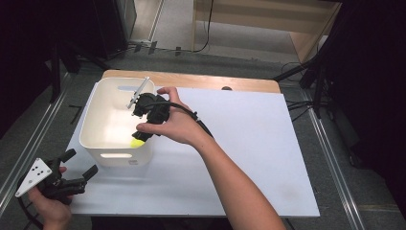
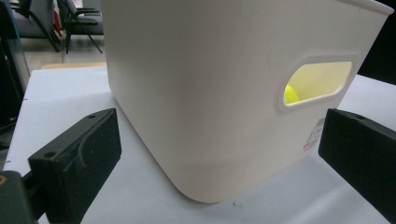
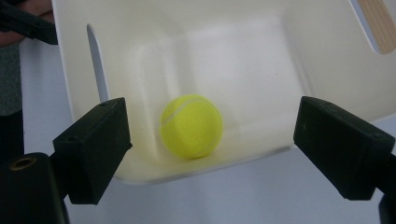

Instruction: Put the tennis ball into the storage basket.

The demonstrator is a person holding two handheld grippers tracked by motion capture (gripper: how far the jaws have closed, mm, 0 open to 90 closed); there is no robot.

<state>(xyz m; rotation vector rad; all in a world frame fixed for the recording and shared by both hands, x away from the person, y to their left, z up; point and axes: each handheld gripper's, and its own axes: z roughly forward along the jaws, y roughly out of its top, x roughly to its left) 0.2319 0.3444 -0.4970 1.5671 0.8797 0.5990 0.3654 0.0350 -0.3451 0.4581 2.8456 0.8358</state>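
right now my right gripper point(image 1: 140, 136) hangs over the near right corner of the white tub point(image 1: 91, 122), its jaws spread wide with nothing between them. looking along those jaws in the right gripper view, i see the yellow tennis ball point(image 3: 191, 126) lying on the floor of the tub point(image 3: 243, 56), close to one wall and free of both jaws. from above, a bit of that ball point(image 1: 137, 143) shows just under my right hand point(image 1: 174, 125), inside the tub near its front wall.

my left gripper point(image 1: 76, 167) sits low at the near left corner of the white tabletop point(image 1: 249, 158), well apart from the right one, held in my left hand point(image 1: 50, 211). its jaws are also wide apart and hold nothing. in the left gripper view they point at the tub's point(image 2: 196, 93) outer wall, near but not touching it, and through the handle slot point(image 2: 317, 83) i can make out a sliver of the ball point(image 2: 291, 94) inside.

the tub stands upright on the left part of the tabletop, and a strip of wooden table edge point(image 1: 191, 79) shows just beyond it.
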